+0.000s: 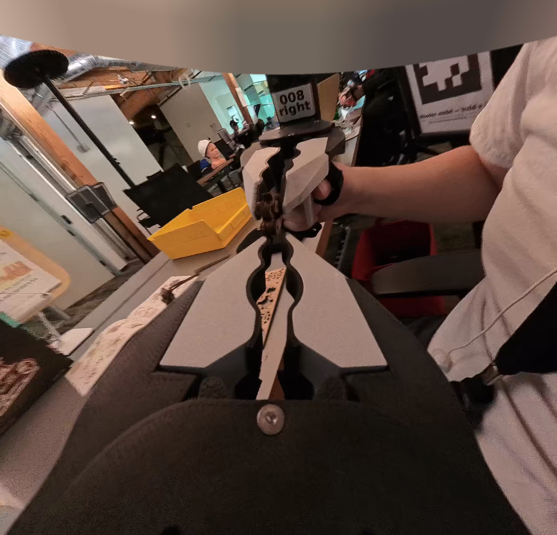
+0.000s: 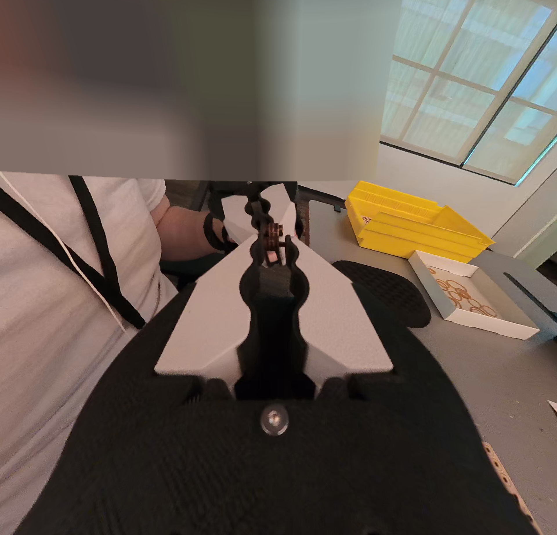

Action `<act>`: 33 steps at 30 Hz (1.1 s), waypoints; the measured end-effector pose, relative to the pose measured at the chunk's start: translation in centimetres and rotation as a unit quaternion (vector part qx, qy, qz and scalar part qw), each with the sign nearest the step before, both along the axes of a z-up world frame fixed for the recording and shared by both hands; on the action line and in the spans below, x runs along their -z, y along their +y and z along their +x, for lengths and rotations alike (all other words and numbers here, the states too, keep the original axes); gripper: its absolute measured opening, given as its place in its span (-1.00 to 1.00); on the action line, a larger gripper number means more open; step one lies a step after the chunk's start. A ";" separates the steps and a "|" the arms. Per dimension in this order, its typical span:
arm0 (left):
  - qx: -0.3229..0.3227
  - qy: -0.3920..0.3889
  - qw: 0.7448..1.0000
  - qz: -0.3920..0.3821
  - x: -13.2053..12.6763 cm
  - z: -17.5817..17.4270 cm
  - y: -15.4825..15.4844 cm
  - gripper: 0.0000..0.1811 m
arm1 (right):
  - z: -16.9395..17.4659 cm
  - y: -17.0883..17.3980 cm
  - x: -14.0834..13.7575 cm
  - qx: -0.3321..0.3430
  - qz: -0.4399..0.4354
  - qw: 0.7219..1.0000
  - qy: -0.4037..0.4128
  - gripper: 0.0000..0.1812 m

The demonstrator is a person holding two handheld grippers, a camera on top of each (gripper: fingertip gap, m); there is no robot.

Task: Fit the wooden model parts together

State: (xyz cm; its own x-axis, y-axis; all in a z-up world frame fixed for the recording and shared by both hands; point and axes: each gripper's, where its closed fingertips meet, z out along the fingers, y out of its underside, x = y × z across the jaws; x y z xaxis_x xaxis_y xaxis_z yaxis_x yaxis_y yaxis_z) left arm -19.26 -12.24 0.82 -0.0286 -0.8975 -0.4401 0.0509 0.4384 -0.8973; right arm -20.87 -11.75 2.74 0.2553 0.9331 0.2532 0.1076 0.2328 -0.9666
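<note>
A small dark wooden gear assembly (image 1: 269, 208) (image 2: 273, 236) is held in the air between both grippers, which face each other tip to tip. My right gripper (image 2: 272, 250) is shut on it; it also shows in the left wrist view (image 1: 268, 200), pointing toward the camera. My left gripper (image 1: 272, 238) is shut on the near end of the assembly; it shows in the right wrist view (image 2: 259, 216). A pale laser-cut wooden sheet (image 1: 272, 315) shows in the gap between my left fingers; I cannot tell whether it is gripped or lies beneath.
A yellow bin (image 1: 205, 228) (image 2: 407, 228) stands on the grey table (image 2: 467, 384). A white tray (image 2: 470, 318) holds wooden rings. Printed sheets (image 1: 120, 339) lie at the left. A person in a white shirt (image 1: 512, 249) is close by. A red bin (image 1: 391, 249) stands below. My left and right fingertips are right by each other.
</note>
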 end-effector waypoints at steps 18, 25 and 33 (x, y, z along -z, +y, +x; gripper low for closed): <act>0.212 -0.009 0.884 -0.417 -1.6 -0.8 -0.1 -0.74 | -0.5 0.5 1.1 0.096 0.235 0.958 -0.133 -0.87; 0.215 0.013 0.868 -0.447 -0.9 -0.3 0.2 -0.80 | -0.3 0.6 1.5 0.096 0.287 0.941 -0.152 -0.87; 0.213 0.003 0.877 -0.431 -1.4 -0.6 0.3 -0.81 | -0.5 0.7 0.8 0.110 0.293 0.939 -0.145 -0.86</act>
State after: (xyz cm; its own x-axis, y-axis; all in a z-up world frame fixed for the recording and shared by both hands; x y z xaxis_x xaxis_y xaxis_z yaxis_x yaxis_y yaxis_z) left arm -19.89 -11.99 2.25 -0.4425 -0.8034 0.3985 0.0398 -0.4615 -0.8862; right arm -21.38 -11.10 1.90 0.2665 0.5454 0.7947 0.4548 0.6558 -0.6026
